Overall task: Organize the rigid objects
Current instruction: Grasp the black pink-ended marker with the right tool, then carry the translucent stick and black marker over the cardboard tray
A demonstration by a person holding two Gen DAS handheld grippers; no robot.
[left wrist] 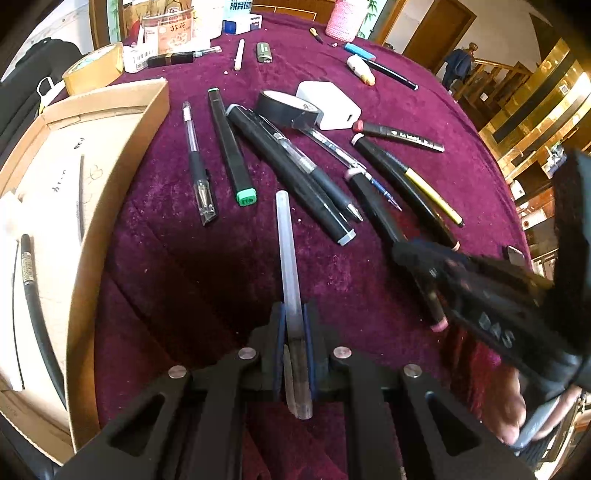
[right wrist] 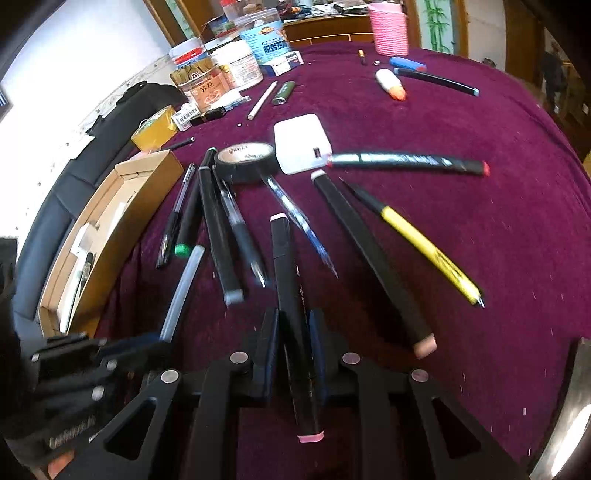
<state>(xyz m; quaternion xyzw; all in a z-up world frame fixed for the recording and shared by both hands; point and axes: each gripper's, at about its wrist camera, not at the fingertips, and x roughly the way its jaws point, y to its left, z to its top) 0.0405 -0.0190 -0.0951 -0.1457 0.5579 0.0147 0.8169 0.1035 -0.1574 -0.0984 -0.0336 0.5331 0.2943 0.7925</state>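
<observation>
My left gripper [left wrist: 294, 314] is shut on a clear plastic pen tube [left wrist: 287, 243] and holds it just above the purple tablecloth; the tube also shows in the right wrist view [right wrist: 184, 291]. My right gripper [right wrist: 293, 321] is shut on a black marker with pink end caps [right wrist: 291, 295]. Both appear in the left wrist view, the gripper [left wrist: 491, 291] and the marker [left wrist: 373, 203]. Several pens and markers lie scattered ahead, among them a green-capped marker [left wrist: 231, 147], a yellow pen [right wrist: 428, 247] and a red-capped marker [right wrist: 406, 160].
An open cardboard box [left wrist: 110, 206] stands at the left with a black pen [left wrist: 35, 302] inside. A black tape roll [left wrist: 286, 107], a white charger [left wrist: 332, 103], brown tape [left wrist: 94, 66], jars [right wrist: 229, 66] and a pink cup [right wrist: 389, 27] sit further back on the tablecloth [right wrist: 480, 229].
</observation>
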